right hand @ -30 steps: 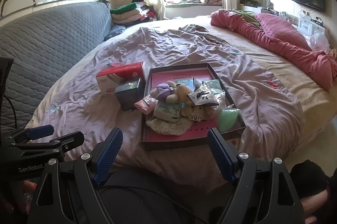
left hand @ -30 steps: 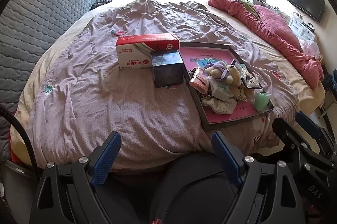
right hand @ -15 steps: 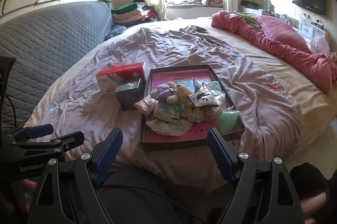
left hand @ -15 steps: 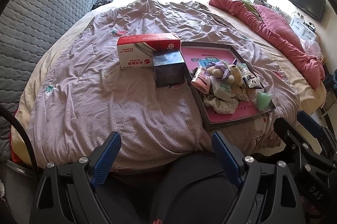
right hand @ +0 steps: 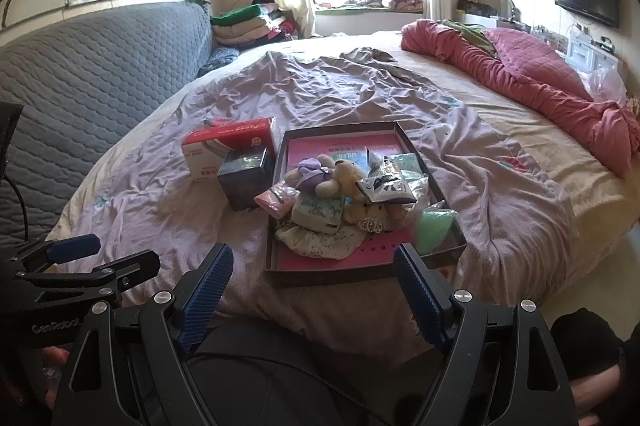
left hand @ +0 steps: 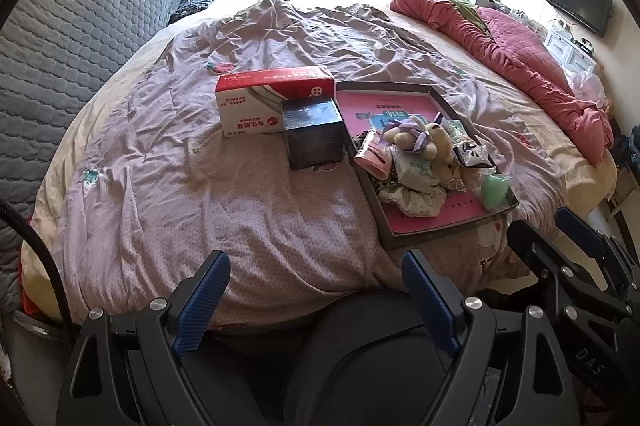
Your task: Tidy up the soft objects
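Observation:
A dark-rimmed tray with a pink bottom (left hand: 404, 93) (right hand: 344, 138) lies on the bed. It holds a pile of soft things: a plush bear (left hand: 438, 141) (right hand: 348, 167), a floral cloth (left hand: 416, 199) (right hand: 316, 242), a pink pouch (left hand: 374, 155) (right hand: 274, 199), a tissue pack (right hand: 318, 209), a black-and-white packet (right hand: 384, 187) and a green object (left hand: 494, 187) (right hand: 434, 226). My left gripper (left hand: 316, 294) is open and empty, well short of the tray. My right gripper (right hand: 312, 284) is open and empty, just in front of the tray's near edge.
A red-and-white box (left hand: 272, 99) (right hand: 228, 145) and a dark cube box (left hand: 314, 135) (right hand: 246, 177) stand left of the tray on the wrinkled lilac cover (left hand: 200, 185). A pink quilt (left hand: 520, 65) lies along the right. A grey padded headboard (left hand: 60, 45) curves on the left.
Both views have tilted up a little and drawn slightly nearer the bed. Both grippers stay open and empty. Nothing on the bed has moved.

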Demonstrator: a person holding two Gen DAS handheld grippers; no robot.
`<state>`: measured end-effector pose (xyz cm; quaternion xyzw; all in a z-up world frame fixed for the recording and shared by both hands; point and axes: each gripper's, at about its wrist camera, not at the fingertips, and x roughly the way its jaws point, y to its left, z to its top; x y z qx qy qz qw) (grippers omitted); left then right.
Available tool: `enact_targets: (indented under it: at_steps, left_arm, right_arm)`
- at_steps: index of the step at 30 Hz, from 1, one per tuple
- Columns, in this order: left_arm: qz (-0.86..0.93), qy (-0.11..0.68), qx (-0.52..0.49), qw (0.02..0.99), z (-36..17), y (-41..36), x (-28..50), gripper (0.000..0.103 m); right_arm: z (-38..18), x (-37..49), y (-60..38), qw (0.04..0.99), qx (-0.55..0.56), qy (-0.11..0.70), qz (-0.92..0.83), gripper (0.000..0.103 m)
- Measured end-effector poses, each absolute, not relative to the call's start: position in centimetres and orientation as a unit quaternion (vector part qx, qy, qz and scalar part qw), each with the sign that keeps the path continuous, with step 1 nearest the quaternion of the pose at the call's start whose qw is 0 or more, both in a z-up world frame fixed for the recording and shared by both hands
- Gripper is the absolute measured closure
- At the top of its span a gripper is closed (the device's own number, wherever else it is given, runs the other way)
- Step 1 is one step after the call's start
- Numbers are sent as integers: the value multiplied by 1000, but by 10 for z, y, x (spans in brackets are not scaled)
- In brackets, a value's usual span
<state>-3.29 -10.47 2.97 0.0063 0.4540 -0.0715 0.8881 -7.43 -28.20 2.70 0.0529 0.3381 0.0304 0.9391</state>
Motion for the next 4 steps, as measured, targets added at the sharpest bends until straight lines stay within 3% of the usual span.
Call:
enact_targets:
  at_steps: [4]
  left_arm:
    - [-90,441,4,893,28,-106,-33,16]
  right_arm:
    - [23,-72,-284,939,60,336,33,20]
